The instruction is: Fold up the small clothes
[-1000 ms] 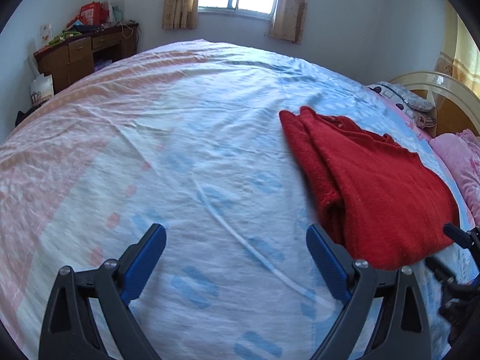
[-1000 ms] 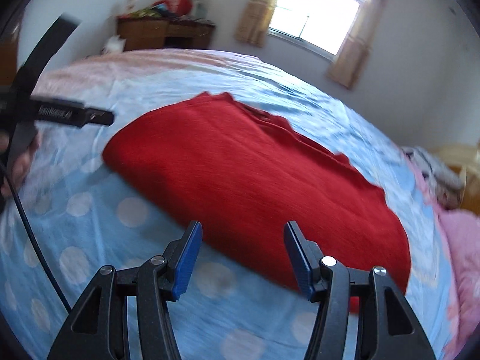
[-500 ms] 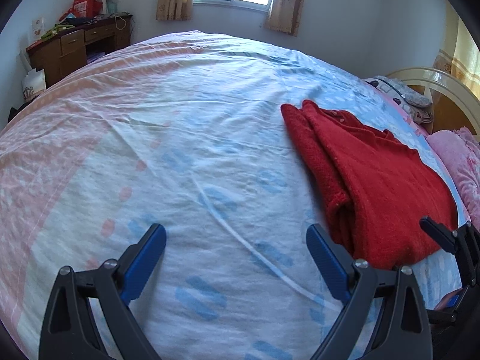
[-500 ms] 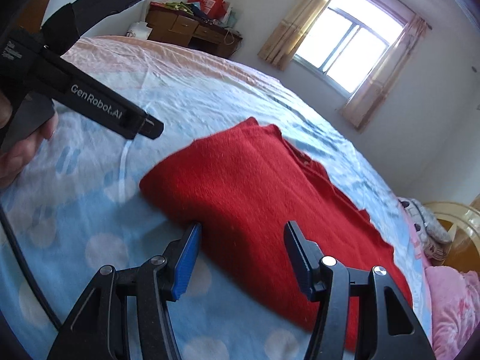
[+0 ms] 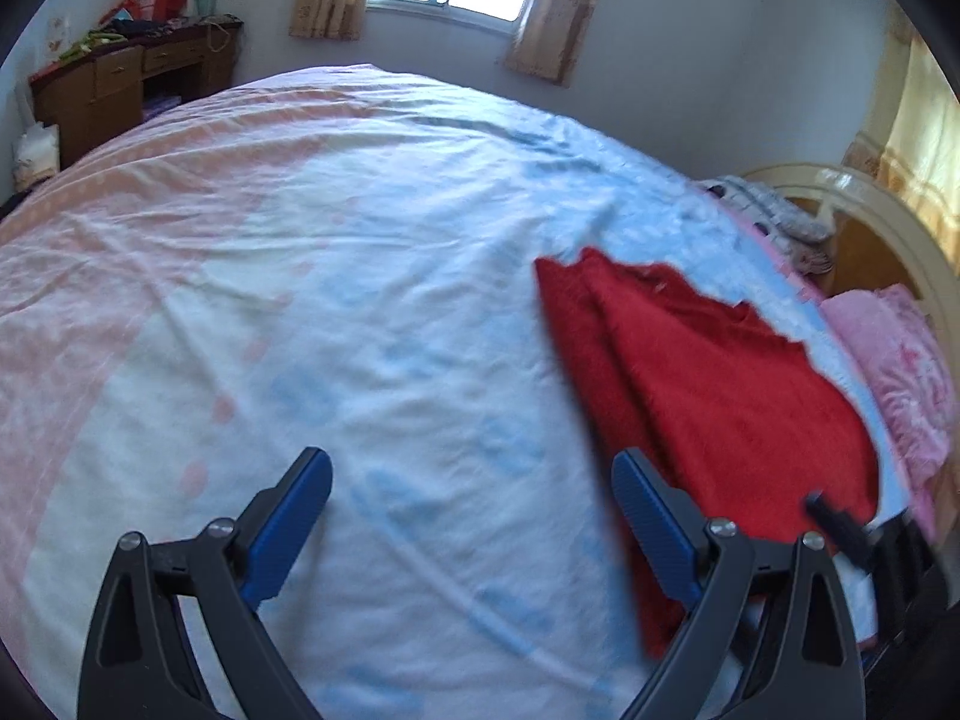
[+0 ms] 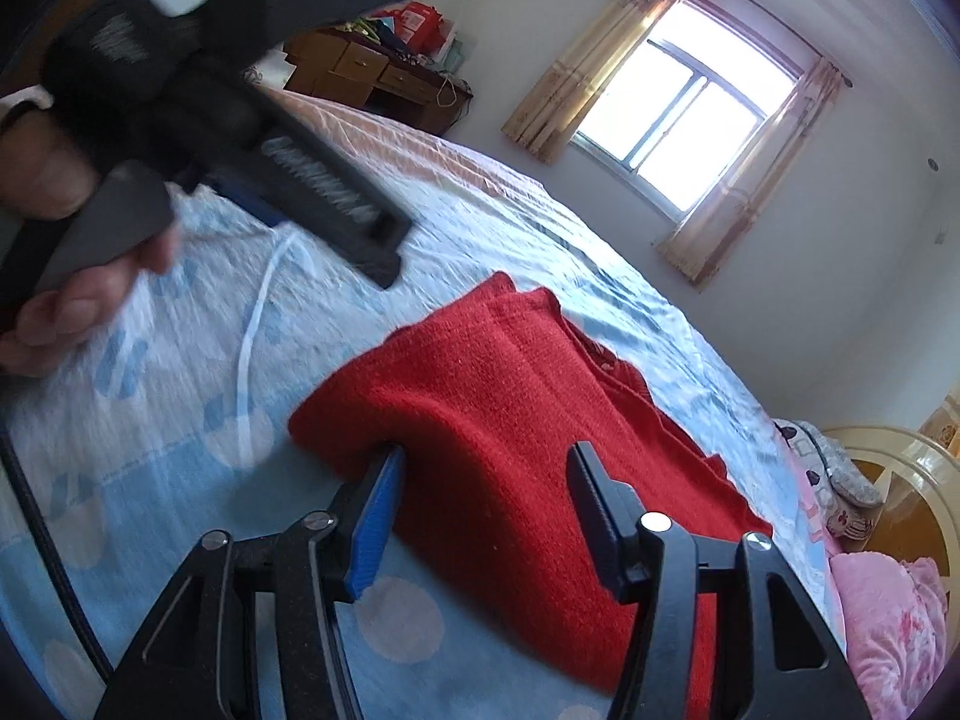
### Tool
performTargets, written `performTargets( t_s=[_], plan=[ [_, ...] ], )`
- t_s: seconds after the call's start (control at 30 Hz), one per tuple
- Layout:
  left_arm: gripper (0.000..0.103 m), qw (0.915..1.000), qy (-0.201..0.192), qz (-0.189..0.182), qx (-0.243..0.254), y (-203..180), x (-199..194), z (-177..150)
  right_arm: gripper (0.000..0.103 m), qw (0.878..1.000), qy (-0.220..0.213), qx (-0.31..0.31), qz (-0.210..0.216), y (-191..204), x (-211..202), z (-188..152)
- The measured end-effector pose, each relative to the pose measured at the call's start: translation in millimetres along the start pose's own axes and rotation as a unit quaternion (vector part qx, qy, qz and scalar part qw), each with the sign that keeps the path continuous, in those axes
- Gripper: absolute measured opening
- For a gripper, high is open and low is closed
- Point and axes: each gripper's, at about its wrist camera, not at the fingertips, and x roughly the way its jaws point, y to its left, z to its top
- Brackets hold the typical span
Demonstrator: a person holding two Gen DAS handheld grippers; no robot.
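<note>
Red knit garment (image 6: 516, 420), folded, on bed (image 5: 360, 300): right gripper (image 6: 480, 504) jaws half-open, just closing astride near edge, best pinching all layers; left gripper (image 5: 474, 516) jaws wide, empty.

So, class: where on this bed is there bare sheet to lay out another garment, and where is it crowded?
Bare sheet runs from the red garment across to the desk side. Crowded: the headboard side, with the pink blanket and a grey item.

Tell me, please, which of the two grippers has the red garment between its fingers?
The right gripper: its open fingers straddle the red garment's near edge, while the left gripper hangs over bare bedsheet.
</note>
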Motion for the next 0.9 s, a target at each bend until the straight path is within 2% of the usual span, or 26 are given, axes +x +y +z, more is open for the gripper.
performTargets(
  t_s=[0.1, 0.27, 0.37, 0.47, 0.63, 0.67, 0.73, 0.8, 0.87, 0.9],
  plan=[
    [0.097, 0.9996, -0.003, -0.027, -0.004, -6, 9, 12, 0.045, 1.0, 0.001, -0.004, -0.005, 6, -1, 0],
    [0.097, 0.9963, 0.02, -0.082, -0.015, -23, 34, 26, 0.043, 1.0, 0.005, -0.006, -0.016, 9, 0, -1],
    [0.097, 0.9946, 0.03, -0.097, -0.023, -31, 50, 34, 0.037, 1.0, 0.007, -0.006, -0.016, 12, -1, -1],
    [0.094, 0.9944, 0.038, -0.096, -0.024, -35, 64, 41, 0.035, 1.0, 0.011, -0.005, -0.017, 14, -1, -1],
    [0.079, 0.9943, 0.038, -0.099, -0.016, -41, 75, 47, 0.031, 1.0, 0.01, -0.009, -0.017, 17, -3, -1],
    [0.078, 0.9943, 0.039, -0.098, -0.011, -42, 76, 46, 0.027, 1.0, 0.009, -0.011, -0.015, 18, -3, 0],
    [0.063, 0.994, 0.044, -0.1, 0.001, -46, 78, 45, 0.023, 1.0, 0.01, -0.02, -0.014, 20, -4, 0],
    [0.056, 0.9945, 0.046, -0.094, -0.002, -43, 81, 45, 0.02, 0.999, 0.011, -0.027, -0.015, 23, -5, 1],
    [0.039, 0.9938, 0.044, -0.101, -0.015, -38, 81, 45, 0.014, 0.999, 0.012, -0.029, -0.014, 22, -5, 2],
    [0.025, 0.993, 0.046, -0.106, -0.025, -34, 82, 44, 0.01, 0.999, 0.013, -0.027, -0.013, 21, -6, 2]
  ],
)
